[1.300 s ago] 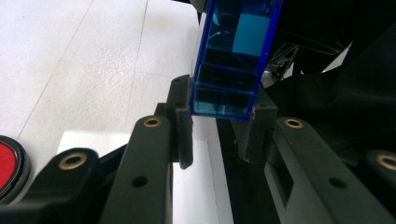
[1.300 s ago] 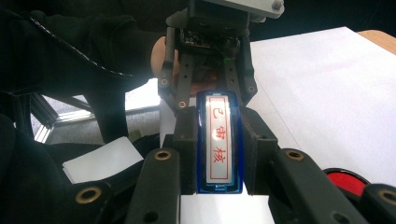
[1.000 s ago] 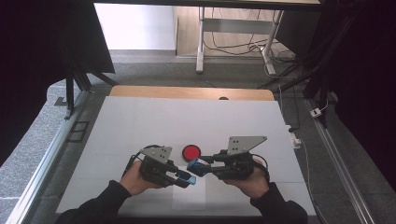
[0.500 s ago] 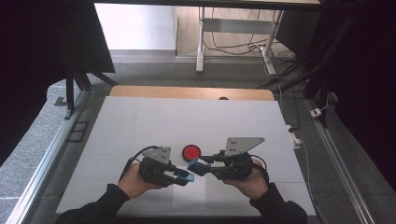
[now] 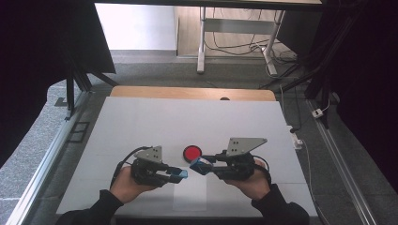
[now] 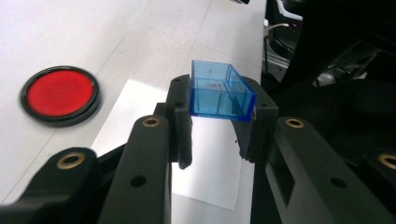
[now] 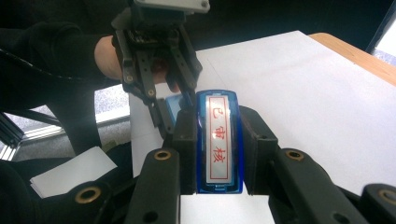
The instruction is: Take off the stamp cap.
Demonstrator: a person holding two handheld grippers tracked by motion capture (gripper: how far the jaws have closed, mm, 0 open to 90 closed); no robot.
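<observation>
My left gripper (image 5: 181, 175) is shut on a clear blue cap (image 5: 178, 174), which lies across its jaws in the left gripper view (image 6: 219, 91). My right gripper (image 5: 199, 165) is shut on a blue stamp (image 7: 218, 140) whose white label bears red characters. The two grippers point at each other near the table's front edge, tips a short gap apart. The right gripper view shows the left gripper (image 7: 170, 105) and its cap (image 7: 173, 106) just beyond the stamp. A round red ink pad (image 5: 192, 152) in a black rim lies on the table just behind them.
A white paper sheet (image 5: 190, 199) lies on the white table (image 5: 141, 122) below the grippers. The table's far edge is a wooden strip (image 5: 187, 93). Metal rails (image 5: 44, 154) run along both sides, and desk legs and cables stand on the floor beyond.
My left gripper has shifted a little to the left with the cap, so a small gap shows between cap and stamp. The right gripper has stayed in place.
</observation>
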